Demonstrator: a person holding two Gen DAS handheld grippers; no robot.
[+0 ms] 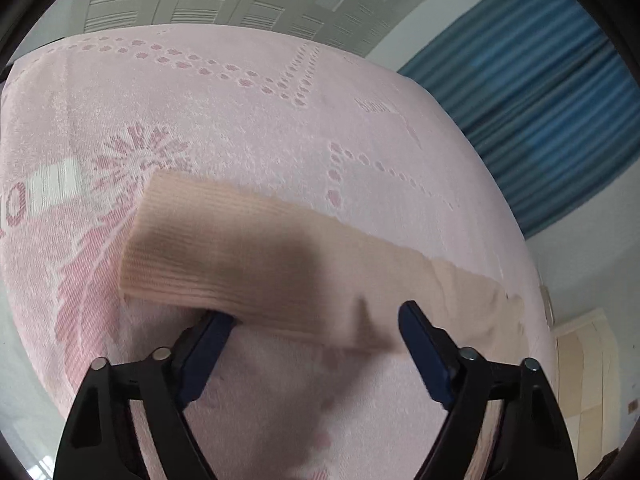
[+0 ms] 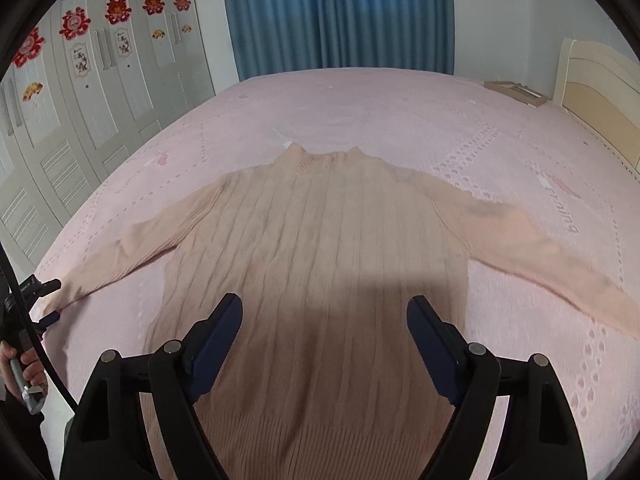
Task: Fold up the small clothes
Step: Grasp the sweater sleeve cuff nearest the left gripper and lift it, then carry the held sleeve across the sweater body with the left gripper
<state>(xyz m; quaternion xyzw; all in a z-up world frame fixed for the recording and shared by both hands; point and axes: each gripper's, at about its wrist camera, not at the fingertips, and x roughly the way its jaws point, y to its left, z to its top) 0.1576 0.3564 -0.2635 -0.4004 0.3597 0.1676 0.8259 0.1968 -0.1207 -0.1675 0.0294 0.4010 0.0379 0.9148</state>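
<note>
One ribbed peach sweater [image 2: 320, 264], spread flat

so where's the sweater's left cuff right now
In the left wrist view the cuff lies flat on the pink bedspread, its near edge between the left gripper's open fingers.

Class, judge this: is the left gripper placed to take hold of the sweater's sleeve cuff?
Probably yes. The left gripper stands open at the cuff, nothing else in the way.

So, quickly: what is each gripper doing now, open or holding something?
Left gripper: open, jaws around the sleeve cuff, not yet pressing on it.
Right gripper: open, holding nothing, above the sweater.
</note>
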